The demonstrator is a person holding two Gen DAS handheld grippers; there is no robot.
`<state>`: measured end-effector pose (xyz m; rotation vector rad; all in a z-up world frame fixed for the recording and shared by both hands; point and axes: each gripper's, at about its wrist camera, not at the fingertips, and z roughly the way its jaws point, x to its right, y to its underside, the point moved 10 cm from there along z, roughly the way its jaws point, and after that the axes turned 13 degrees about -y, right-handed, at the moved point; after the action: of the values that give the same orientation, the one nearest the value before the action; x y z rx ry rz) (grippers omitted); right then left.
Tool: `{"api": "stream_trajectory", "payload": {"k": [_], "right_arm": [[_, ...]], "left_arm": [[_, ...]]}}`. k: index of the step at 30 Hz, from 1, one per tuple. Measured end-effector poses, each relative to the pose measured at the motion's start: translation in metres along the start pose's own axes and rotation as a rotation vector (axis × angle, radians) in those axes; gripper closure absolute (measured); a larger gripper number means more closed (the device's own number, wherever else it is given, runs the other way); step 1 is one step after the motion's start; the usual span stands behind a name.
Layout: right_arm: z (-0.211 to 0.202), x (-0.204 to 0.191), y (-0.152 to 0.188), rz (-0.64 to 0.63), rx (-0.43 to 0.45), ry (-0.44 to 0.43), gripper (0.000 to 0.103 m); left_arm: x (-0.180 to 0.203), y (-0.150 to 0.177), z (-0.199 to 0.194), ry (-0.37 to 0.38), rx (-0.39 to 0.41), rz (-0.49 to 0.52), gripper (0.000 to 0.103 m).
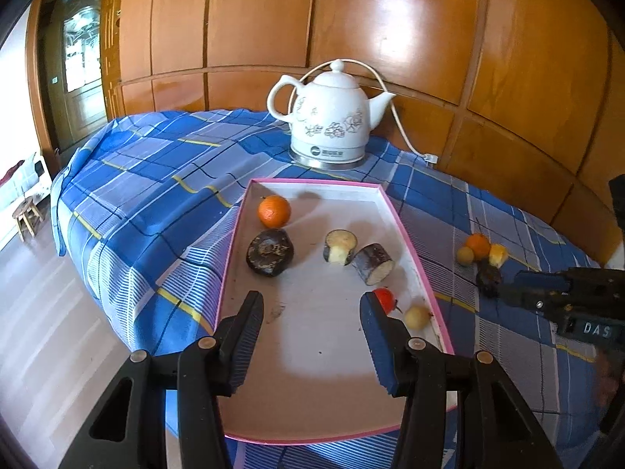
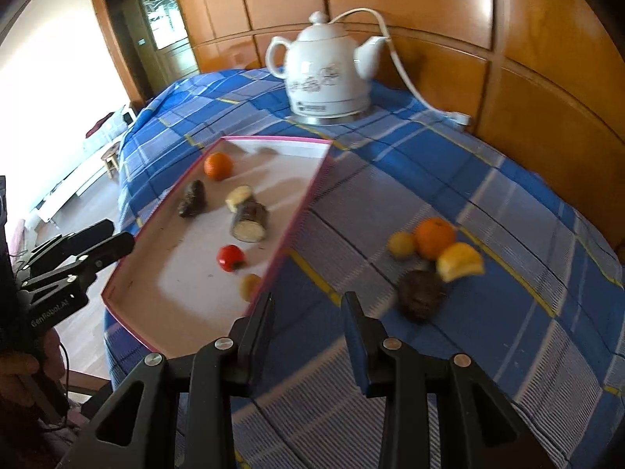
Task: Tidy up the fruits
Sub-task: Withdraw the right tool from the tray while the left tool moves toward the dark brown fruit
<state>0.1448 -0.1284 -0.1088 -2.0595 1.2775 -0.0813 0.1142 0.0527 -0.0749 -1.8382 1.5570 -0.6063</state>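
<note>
While six fruit pieces lie in the shallow pink-rimmed white cardboard tray [image 1: 406,234], four more sit well apart on the blue plaid tablecloth [image 1: 156,179] covering the table.

Tray contents: round orange tangerine [image 1: 274,211] at the far left, dark brown wrinkled fruit [image 1: 269,252] just beside it, two dark-skinned, pale-fleshed cut segments [image 1: 357,258] touching at centre, small red fruit [image 1: 384,299] and small pale yellow fruit [image 1: 416,316] near the right wall. Outside group: orange tangerine [image 2: 434,236], pale yellow fruit [image 2: 401,245], yellow-orange wedge [image 2: 461,262], dark brown fruit [image 2: 421,295], clustered together. Left hand-held gripper [image 1: 310,314] hovers over the tray, jaws spread, empty. Right hand-held gripper [image 2: 308,308] hovers near the dark brown fruit, jaws spread, empty. White ceramic floral electric kettle [image 1: 332,117] stands beyond the tray.
</note>
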Motion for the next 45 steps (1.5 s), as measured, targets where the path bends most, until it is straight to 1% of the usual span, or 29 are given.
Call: {"api": "stream_trajectory", "payload": {"k": [10, 20, 24, 30, 36, 45], "right_arm": [[-0.036, 0.05, 0.017, 0.055, 0.019, 0.083, 0.068], [-0.071, 0.112, 0.034, 0.13, 0.033, 0.183, 0.068], [-0.082, 0.144, 0.047, 0.195, 0.045, 0.221, 0.068], [-0.089, 0.185, 0.066, 0.325, 0.067, 0.244, 0.068], [-0.089, 0.206, 0.077, 0.418, 0.046, 0.259, 0.068], [-0.083, 0.211, 0.086, 0.436, -0.006, 0.299, 0.068]], "left_arm": [[0.018, 0.0, -0.007, 0.006, 0.015, 0.051, 0.051], [0.038, 0.002, -0.01, 0.017, 0.017, 0.108, 0.051], [0.047, 0.004, -0.01, 0.02, 0.014, 0.132, 0.051], [0.061, 0.007, -0.009, 0.029, 0.007, 0.168, 0.051], [0.077, 0.009, -0.005, 0.039, -0.002, 0.201, 0.051], [0.102, 0.012, -0.002, 0.074, -0.016, 0.25, 0.051]]}}
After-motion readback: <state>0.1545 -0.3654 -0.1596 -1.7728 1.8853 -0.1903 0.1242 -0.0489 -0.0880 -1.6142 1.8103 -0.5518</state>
